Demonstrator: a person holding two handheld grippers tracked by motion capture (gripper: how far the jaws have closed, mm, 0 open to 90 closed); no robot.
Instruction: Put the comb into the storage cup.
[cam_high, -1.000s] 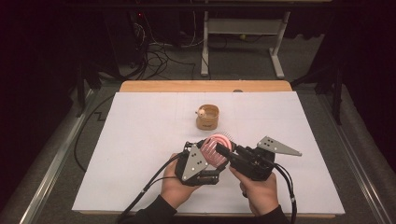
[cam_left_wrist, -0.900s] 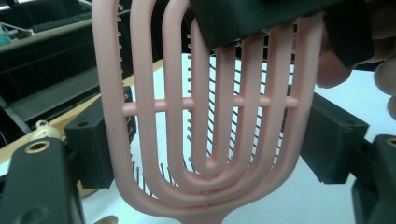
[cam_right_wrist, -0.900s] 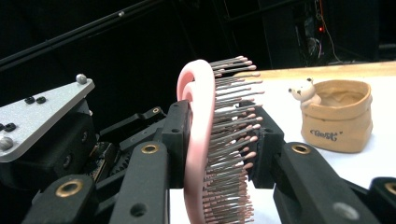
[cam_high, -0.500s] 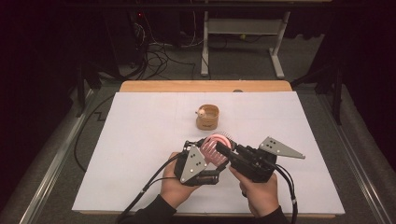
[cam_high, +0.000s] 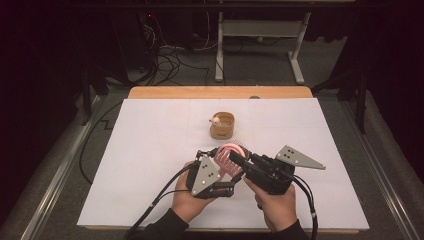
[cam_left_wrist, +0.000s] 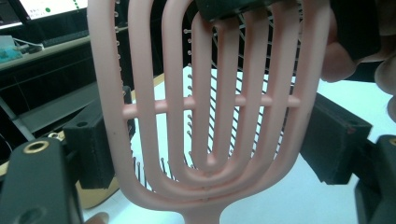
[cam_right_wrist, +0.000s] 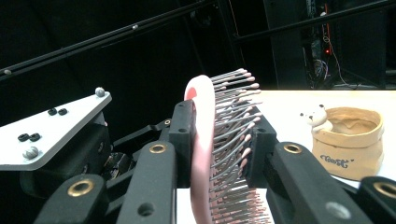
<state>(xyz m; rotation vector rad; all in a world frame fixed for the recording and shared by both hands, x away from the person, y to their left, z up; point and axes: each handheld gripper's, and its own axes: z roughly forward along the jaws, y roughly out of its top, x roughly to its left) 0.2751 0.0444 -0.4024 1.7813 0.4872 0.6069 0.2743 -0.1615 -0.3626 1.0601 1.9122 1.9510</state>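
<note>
Brush (cam_high: 231, 156) now pinched by right hand-held gripper (cam_high: 239, 161), whose jaws just closed on it; left hand-held gripper (cam_high: 218, 165) grips its sides, handover likely underway.

The hairbrush (cam_left_wrist: 205, 107) is pale pink, its head a pattern of nested loops crossed by one bar; its bristles (cam_right_wrist: 233, 140) are grey with pinkish tips. The left claw (cam_high: 216, 165) is black with brass-coloured screw heads and carries a grey three-cornered plate dotted with dark screws. The right claw (cam_high: 239, 159) is black too, with a like grey plate. The small pot (cam_high: 222, 125) is tan, shaped like a crumpled bag, with dark lettering on its side and a white bear figure at its rim. The worktop (cam_high: 150, 150) is white with a light wooden far edge. The floor is grey.
</note>
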